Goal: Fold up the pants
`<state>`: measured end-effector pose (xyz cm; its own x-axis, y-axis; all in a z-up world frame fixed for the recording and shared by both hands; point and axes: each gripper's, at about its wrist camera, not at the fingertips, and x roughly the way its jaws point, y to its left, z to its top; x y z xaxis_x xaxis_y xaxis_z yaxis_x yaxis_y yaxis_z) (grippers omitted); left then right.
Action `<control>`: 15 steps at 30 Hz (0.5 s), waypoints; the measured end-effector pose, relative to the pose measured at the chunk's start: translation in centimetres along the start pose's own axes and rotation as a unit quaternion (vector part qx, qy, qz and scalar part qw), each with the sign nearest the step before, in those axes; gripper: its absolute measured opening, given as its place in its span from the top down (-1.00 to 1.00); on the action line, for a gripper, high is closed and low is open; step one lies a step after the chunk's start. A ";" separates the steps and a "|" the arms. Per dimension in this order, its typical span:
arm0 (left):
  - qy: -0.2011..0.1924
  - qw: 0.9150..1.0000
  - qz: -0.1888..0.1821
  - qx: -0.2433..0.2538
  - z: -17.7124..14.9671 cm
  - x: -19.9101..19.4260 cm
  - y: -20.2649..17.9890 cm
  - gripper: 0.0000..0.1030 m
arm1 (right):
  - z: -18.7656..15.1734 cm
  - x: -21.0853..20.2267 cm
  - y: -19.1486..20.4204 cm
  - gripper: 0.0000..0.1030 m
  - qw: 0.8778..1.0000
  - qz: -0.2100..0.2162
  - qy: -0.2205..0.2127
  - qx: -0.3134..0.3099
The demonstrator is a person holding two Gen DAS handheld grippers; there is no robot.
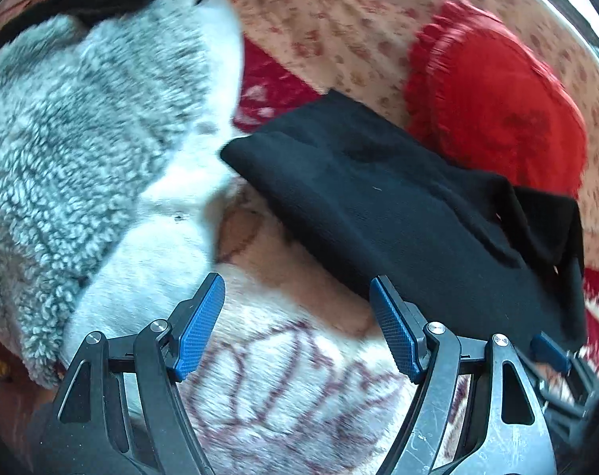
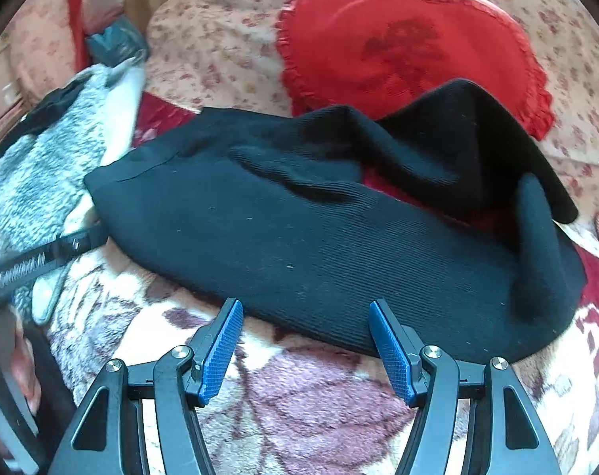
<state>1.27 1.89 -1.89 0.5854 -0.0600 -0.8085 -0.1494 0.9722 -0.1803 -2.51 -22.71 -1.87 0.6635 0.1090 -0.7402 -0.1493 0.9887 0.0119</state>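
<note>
Both hand-held grippers, left (image 1: 297, 326) and right (image 2: 305, 350), tilted downward, jaws wide and empty, near black pants (image 2: 319, 229).

My left gripper (image 1: 297, 326) points steeply down, jaws spread wide, nothing between the blue pads (image 1: 198, 326). My right gripper (image 2: 305, 350) tilts down likewise, jaws apart and empty, pads (image 2: 390, 350) clear.

- Black pants (image 2: 319, 229): far leg end sunk in shadow, weave lost there; part of the red heart cushion (image 2: 398, 39) covered by them.
- Grey fleece garment (image 1: 81, 138): cut off at the left edge, blurred.
- Right tool (image 1: 553, 356): smeared in the left wrist view, mostly cropped.
- Lettering on a black strap (image 2: 42, 257): too blurred to read.
</note>
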 end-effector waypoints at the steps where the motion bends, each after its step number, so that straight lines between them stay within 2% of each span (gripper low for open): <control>1: 0.006 1.000 0.003 -0.008 0.2 0.3 0.4 -0.48 | 0.0 0.0 0.2 -0.25 1.000 0.009 -0.002 -0.001; 4: 0.021 1.000 0.000 -0.022 0.8 1.0 0.8 -0.48 | 0.1 0.5 1.3 -0.25 0.999 0.020 0.014 -0.037; 8: 0.021 0.999 0.000 -0.032 2.2 2.1 0.4 -0.48 | 0.4 1.6 3.3 -0.25 0.994 0.034 0.021 -0.098; 11: 0.026 0.999 -0.009 -0.038 3.1 3.0 -0.2 -0.48 | 0.3 2.6 4.2 -0.22 0.990 0.029 0.027 -0.138; 13: 0.039 0.999 -0.016 -0.034 3.5 4.0 -0.8 -0.48 | 0.5 3.1 4.1 -0.15 0.988 0.031 0.020 -0.147; 15: 0.041 0.998 -0.026 -0.034 3.6 4.5 -1.0 -0.48 | 1.1 3.5 3.7 0.06 0.989 0.042 0.010 -0.140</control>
<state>6.93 1.42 -3.33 0.5264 -0.1318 -0.8399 -0.1754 0.9498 -0.2590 0.04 -18.57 -3.70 0.6263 0.1846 -0.7574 -0.4015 0.9092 -0.1103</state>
